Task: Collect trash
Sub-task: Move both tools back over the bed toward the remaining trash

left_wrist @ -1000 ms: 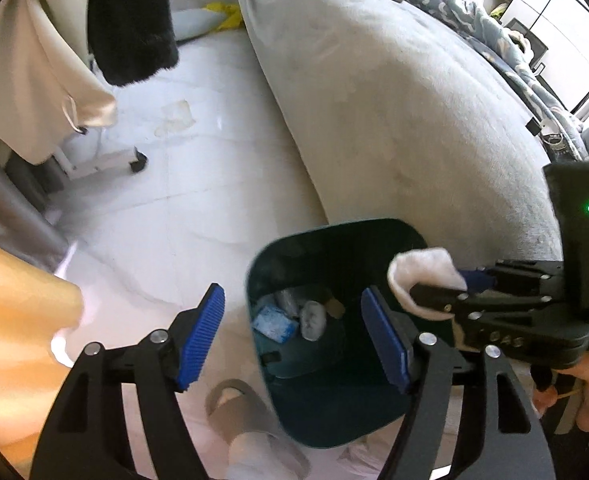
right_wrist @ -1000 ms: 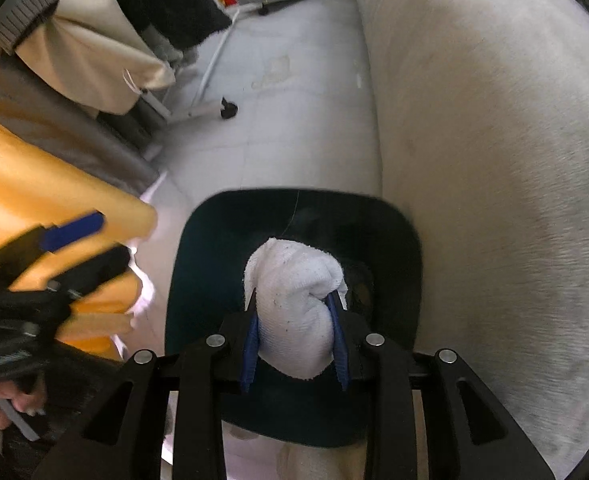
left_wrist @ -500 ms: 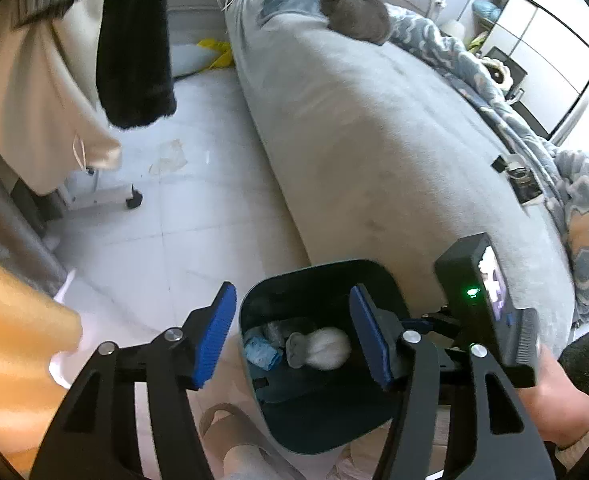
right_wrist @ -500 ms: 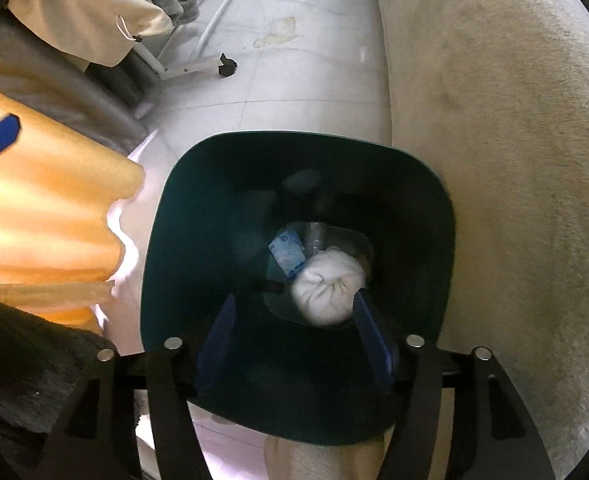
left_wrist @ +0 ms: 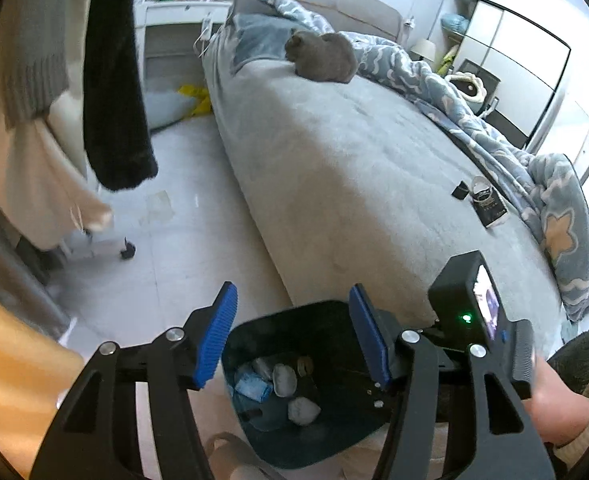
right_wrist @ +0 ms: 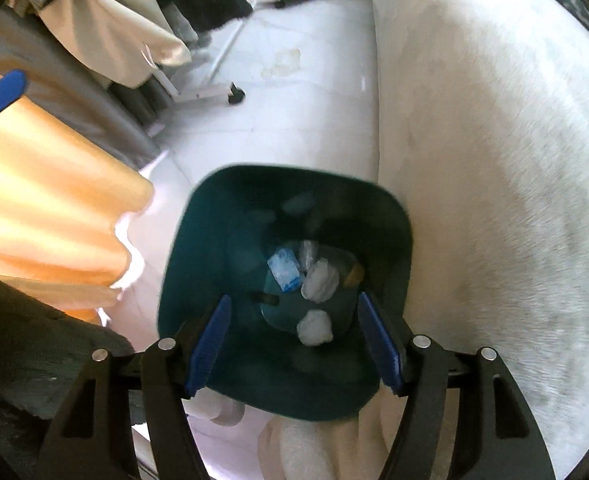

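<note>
Here, going left to right, an orange curtain [right_wrist: 46, 216] fills the left edge, with hanging clothes [left_wrist: 118, 80] on a wheeled rack [right_wrist: 214, 94] beyond it. Right of these runs a strip of pale tiled floor [left_wrist: 198, 240], bare but for a faint stain, leading far toward the wall. This strip is the only open room at floor level (the curtain bounds it on the left, the bed's long edge on the right).

The bin [right_wrist: 198, 264], dark teal, stands on the floor at the near end of that strip, its right rim just beside the side of the bed [left_wrist: 334, 184]. Inside it lie two white wads [right_wrist: 314, 326], one nearer and one farther, a blue packet [right_wrist: 284, 270] to their left, and other small scraps too blurred to name.

The left gripper [left_wrist: 294, 340] hangs over the bin's near left rim, jaws apart with nothing between the blue pads. The right gripper [right_wrist: 294, 344] points steeply down into the bin mouth; its fingers are released too, spread wide, and the nearer wad lies on the bin's bottom between them in view, untouched.

On the bed a grey cat [left_wrist: 322, 56] sits far back, a blue quilt [left_wrist: 494, 128] is bunched along the right edge, and a few small dark items [left_wrist: 486, 204] lie near it.
</note>
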A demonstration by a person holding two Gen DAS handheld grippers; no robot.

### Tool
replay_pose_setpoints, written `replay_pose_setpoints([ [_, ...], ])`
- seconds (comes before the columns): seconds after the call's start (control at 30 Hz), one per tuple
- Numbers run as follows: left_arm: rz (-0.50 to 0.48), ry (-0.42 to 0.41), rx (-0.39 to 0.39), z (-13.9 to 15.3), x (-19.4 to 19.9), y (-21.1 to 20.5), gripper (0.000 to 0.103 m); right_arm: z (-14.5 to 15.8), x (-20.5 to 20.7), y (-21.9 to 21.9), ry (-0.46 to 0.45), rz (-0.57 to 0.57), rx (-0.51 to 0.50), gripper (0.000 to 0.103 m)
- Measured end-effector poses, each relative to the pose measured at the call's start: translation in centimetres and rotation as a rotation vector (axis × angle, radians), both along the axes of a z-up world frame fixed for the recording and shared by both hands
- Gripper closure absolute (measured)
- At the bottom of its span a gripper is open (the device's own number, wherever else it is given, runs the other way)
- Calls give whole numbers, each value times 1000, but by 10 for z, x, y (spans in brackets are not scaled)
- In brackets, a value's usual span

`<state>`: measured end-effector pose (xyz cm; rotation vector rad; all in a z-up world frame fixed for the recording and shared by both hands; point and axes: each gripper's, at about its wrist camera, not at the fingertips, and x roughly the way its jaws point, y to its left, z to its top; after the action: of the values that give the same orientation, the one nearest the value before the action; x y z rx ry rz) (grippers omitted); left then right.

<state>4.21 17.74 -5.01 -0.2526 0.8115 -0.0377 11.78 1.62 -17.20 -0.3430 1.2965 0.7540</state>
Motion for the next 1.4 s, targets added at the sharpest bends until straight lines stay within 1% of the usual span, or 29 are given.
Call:
replay_pose_setpoints([
  [0.17,-24,-42,-22,14,5,-11,42,32,-1,-10,-65,8,76,36],
  [0.27,-43,-61,-30,22,9,-20,42,54,-2,-22,-120,3,121,36],
  [0.5,-93,-111,-15,42,22,-47,41,82,10,-60,-193,-64,166,36],
  [0.63,-139,-108,7,43,34,-62,39,92,17,-79,-220,-99,171,36],
  [0.77,-179,-92,52,36,50,-80,38,96,30,-103,-233,-148,155,36],
  [0.93,-217,-63,67,25,64,-93,38,105,48,-139,-266,-232,141,36],
  [1.03,-241,-58,74,21,71,-101,33,111,57,-158,-287,-261,137,36],
  [1.1,-260,-55,74,20,78,-106,31,113,61,-165,-308,-266,135,36],
  [1.2,-292,-61,89,20,86,-114,28,111,66,-175,-311,-284,133,36],
  [1.33,-322,-58,95,20,102,-123,27,109,77,-188,-326,-326,117,36],
  [1.4,-332,-59,108,19,110,-126,27,114,82,-196,-344,-351,134,36],
])
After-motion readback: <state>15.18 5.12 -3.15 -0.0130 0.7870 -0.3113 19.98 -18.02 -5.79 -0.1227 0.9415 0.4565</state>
